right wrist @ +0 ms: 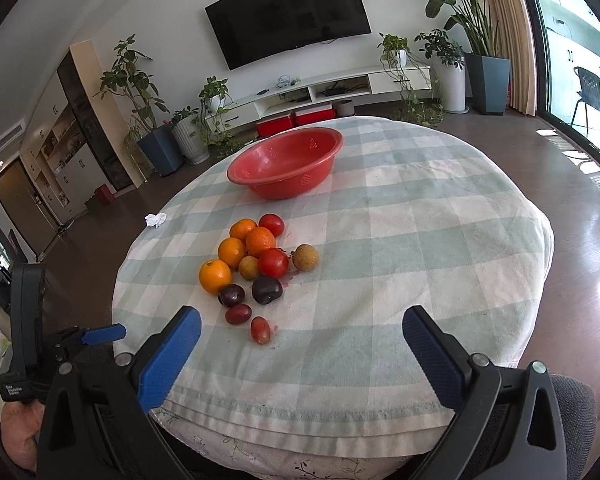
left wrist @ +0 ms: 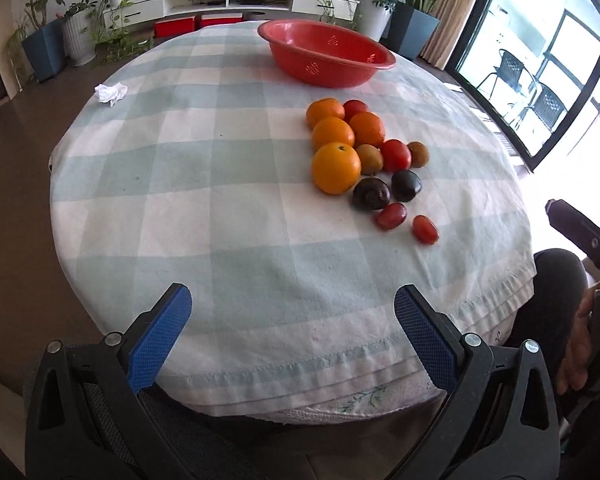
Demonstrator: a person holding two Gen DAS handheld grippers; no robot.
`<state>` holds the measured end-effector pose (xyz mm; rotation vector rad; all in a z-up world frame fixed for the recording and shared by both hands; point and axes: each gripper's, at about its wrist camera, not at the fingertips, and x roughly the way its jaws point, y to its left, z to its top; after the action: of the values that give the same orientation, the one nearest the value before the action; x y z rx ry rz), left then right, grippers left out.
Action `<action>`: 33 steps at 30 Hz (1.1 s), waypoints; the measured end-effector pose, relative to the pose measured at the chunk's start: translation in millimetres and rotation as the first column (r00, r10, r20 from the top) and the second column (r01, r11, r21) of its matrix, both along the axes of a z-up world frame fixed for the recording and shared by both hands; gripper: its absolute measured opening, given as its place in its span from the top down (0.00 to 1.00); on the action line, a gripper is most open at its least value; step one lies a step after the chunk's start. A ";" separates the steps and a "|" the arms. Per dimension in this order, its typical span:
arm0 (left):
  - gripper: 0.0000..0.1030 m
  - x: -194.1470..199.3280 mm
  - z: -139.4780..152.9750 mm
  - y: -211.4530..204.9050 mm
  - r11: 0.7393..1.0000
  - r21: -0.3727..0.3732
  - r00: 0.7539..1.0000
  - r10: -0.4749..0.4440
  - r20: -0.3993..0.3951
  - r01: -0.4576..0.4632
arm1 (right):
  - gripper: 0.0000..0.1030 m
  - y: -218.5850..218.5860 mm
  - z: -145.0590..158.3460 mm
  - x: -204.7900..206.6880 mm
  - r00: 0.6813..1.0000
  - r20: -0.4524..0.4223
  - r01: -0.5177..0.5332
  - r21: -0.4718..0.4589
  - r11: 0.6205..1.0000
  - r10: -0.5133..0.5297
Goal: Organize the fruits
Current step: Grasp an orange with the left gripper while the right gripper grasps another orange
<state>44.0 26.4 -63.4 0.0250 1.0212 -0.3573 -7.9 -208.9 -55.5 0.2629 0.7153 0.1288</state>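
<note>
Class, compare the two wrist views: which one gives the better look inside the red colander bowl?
The right wrist view: the red colander bowl tilts its opening toward the camera, showing the inner wall, perforated patches and nothing inside. The left wrist view shows the bowl lower, mostly its outer wall and rim, with only the far inner side visible.

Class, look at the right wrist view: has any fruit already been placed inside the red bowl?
No, the red bowl shows only its bare inside, and the fruit all lies on the checked cloth nearer the camera.

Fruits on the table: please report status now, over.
Left gripper open, right gripper open, both empty at near table edge. Fruits piled on cloth, red bowl empty behind them. Crumpled tissue off to side, path clear.
</note>
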 end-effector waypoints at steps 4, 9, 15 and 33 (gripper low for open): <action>0.00 31.2 9.7 -5.6 0.993 0.048 0.994 -0.106 0.015 0.105 | 0.07 -9.4 -6.8 12.6 0.995 -0.084 -0.053 0.071 0.996 0.059; 0.00 68.3 20.2 -27.2 0.941 0.079 0.943 -0.333 0.020 0.330 | 0.09 -14.4 -18.5 25.2 0.985 -0.150 -0.069 0.130 0.989 0.088; 0.18 101.1 16.7 -46.9 0.870 0.137 0.879 -0.478 -0.010 0.474 | 0.22 -11.8 -19.2 40.7 0.981 -0.161 -0.091 0.101 0.991 0.106; 0.54 130.5 -11.5 -61.3 0.891 -0.101 0.871 -0.454 -0.189 0.442 | 0.29 -8.0 -28.4 60.3 0.974 -0.182 -0.115 0.111 0.987 0.134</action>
<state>174.5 -34.9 -75.0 0.1822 1.2109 -0.8285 52.4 -216.9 -83.9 0.3290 0.9159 0.2619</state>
